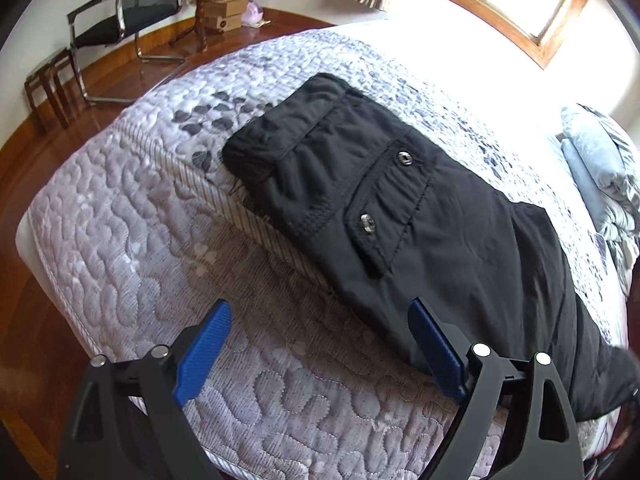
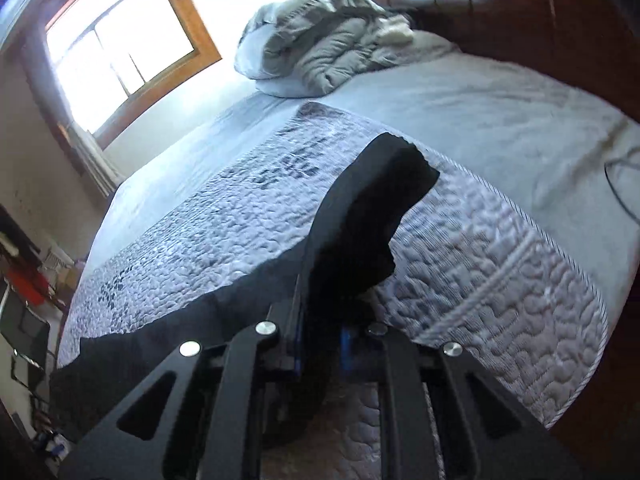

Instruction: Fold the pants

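Pants (image 1: pixel 360 184), black, are shown spread across a quilted grey bedspread (image 1: pixel 132 208) at the foot of a bed, with one end overhanging the bed's edge. Two metal snaps (image 1: pixel 405 158) are seen on a flapped pocket facing upward. In the left wrist view, the left claw (image 1: pixel 320 348) is held above the bedspread with its blue fingers (image 1: pixel 204 354) spread wide; nothing is gripped, and the right-hand finger lies just beside the edge of the pants.

In the right wrist view, the right claw (image 2: pixel 320 348) is seen with its jaws pressed together on a fold of the black fabric (image 2: pixel 372 216), which is lifted off the bedspread and hangs forward of the claw, hiding the fingertips. The remainder of the garment trails to the left along the bed's edge. This view is blurred.

Surroundings: a rumpled grey duvet (image 2: pixel 320 40) is piled at the head of the bed against a dark wooden headboard (image 2: pixel 500 8); a wood-framed window (image 2: pixel 120 48) admits strong light. Across the wooden floor (image 1: pixel 36 336), a black mesh chair (image 1: pixel 120 12), a low wooden stool (image 1: pixel 48 88), and stacked cardboard boxes (image 1: pixel 224 10) are placed well apart from the bed. No containers holding items can be made out.
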Tool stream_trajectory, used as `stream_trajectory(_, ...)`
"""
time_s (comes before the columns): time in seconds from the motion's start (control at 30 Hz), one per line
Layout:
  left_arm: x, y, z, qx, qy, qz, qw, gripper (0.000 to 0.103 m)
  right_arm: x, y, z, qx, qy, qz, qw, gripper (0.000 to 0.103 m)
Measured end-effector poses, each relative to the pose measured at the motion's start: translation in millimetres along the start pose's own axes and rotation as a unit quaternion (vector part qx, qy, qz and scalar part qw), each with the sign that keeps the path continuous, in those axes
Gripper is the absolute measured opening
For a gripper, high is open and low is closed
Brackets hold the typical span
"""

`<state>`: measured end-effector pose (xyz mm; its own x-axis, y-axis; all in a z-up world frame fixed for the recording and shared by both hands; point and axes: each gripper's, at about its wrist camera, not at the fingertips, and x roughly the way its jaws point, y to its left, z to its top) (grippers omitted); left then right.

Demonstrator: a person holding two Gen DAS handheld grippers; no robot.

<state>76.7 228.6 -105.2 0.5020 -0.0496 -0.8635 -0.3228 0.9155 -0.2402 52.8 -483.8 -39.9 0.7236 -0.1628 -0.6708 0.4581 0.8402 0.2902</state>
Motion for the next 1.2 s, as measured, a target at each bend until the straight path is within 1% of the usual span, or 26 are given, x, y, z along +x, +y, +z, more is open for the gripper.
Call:
stream_trajectory(0.1,-2.1,-0.9,-0.7,-0.008,0.004,-0.013,0.9999,0.092,-8.0,48.0,4.9,-0.074,-0.014,0.004,0.997,0.012)
stream_trajectory(0.2,-3.3,1.4,-1.8,-0.023,0.007,-0.024,0.9994,0.092,-11.8,100.5,-3.1,-0.158,-0.017,0.008,0.987,0.012)
stream_trajectory(0.3,-5.5,2.2,-3.4,-0.031,0.008,-0.033,0.9989,0.092,-9.4,152.0,-23.7,-0.239,-0.013,0.018,0.971,0.012)
stream_trajectory(0.33,-6.8,1.4,-4.1,-0.031,0.007,-0.034,0.9989,0.092,-6.6,170.2,-33.7,-0.268,-0.007,0.026,0.963,0.012)
stream_trajectory(0.4,-9.6,-0.5,-4.9,-0.027,0.005,-0.033,0.9991,0.092,-1.6,193.9,-51.2,-0.299,0.003,0.038,0.953,0.012)
stream_trajectory(0.43,-10.0,-0.5,-4.9,-0.026,0.005,-0.034,0.9991,0.092,3.9,205.4,-62.0,-0.312,0.014,0.050,0.949,0.012)
stream_trajectory(0.6,-13.1,1.4,-5.7,-0.029,0.006,-0.037,0.9989,0.092,30.2,230.2,-102.2,-0.329,0.063,0.082,0.939,0.012)
stream_trajectory(0.7,-12.9,3.5,-6.3,-0.034,0.006,-0.036,0.9987,0.093,43.6,243.4,-131.3,-0.350,0.090,0.089,0.928,0.012)
stream_trajectory(0.83,-9.6,4.5,-8.0,-0.037,0.011,-0.037,0.9986,0.093,47.9,258.5,-166.6,-0.391,0.102,0.079,0.911,0.013)
stream_trajectory(0.97,-5.1,4.6,-9.2,-0.037,0.016,-0.037,0.9985,0.093,47.6,259.7,-187.8,-0.430,0.095,0.064,0.895,0.013)
stream_trajectory(1.07,-0.5,4.5,-9.2,-0.040,0.021,-0.038,0.9983,0.093,46.1,259.2,-199.6,-0.453,0.096,0.075,0.883,0.026)
stream_trajectory(1.1,1.1,4.3,-9.4,-0.042,0.023,-0.039,0.9981,0.093,44.8,258.2,-201.0,-0.452,0.099,0.081,0.883,0.043)
stream_trajectory(1.13,2.1,4.2,-9.6,-0.042,0.025,-0.040,0.9980,0.093,43.3,256.9,-201.1,-0.444,0.111,0.096,0.884,0.067)
stream_trajectory(1.17,3.3,4.0,-10.1,-0.042,0.027,-0.040,0.9979,0.093,39.1,254.0,-199.2,-0.426,0.124,0.129,0.887,0.070)
stream_trajectory(1.2,4.1,3.6,-10.8,-0.041,0.029,-0.041,0.9979,0.093,34.6,251.9,-197.4,-0.412,0.131,0.153,0.889,0.069)
